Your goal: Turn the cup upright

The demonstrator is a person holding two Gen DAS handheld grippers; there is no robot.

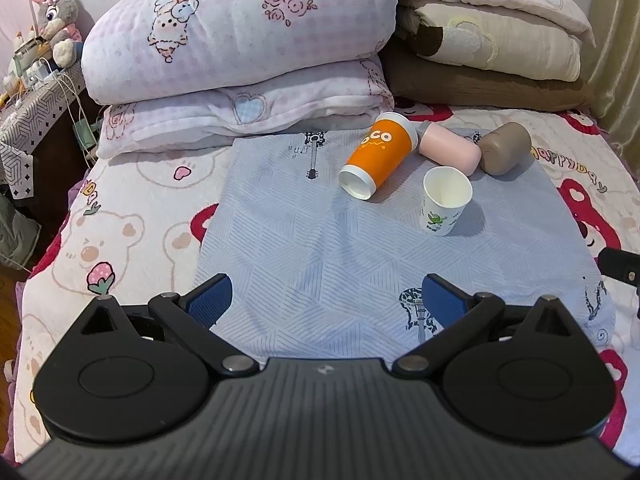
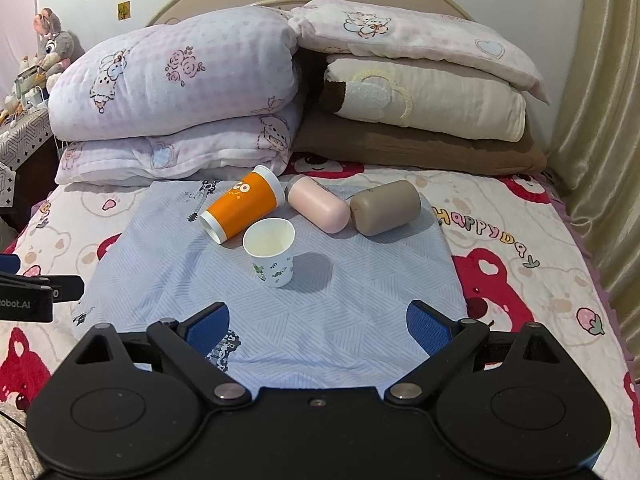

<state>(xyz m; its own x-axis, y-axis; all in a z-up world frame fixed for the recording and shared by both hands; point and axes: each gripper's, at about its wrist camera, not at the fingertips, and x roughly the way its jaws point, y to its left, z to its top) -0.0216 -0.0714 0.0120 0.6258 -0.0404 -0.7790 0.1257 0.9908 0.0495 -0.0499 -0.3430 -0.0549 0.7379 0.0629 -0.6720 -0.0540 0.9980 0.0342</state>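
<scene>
A bed (image 2: 520,240) with a cartoon-bear sheet carries a pale blue cloth (image 2: 320,320). On the cloth a white paper cup (image 2: 272,256) stands upright, while an orange cup (image 2: 240,208), pink bottle (image 2: 320,206) and brown bottle (image 2: 386,208) lie sideways. Folded quilts (image 2: 180,92) are stacked at the head.

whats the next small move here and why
Probably ease the open left claw forward toward the orange cup, which lies on its side on the blue cloth. The white paper cup already stands upright, and both claws are empty.
</scene>
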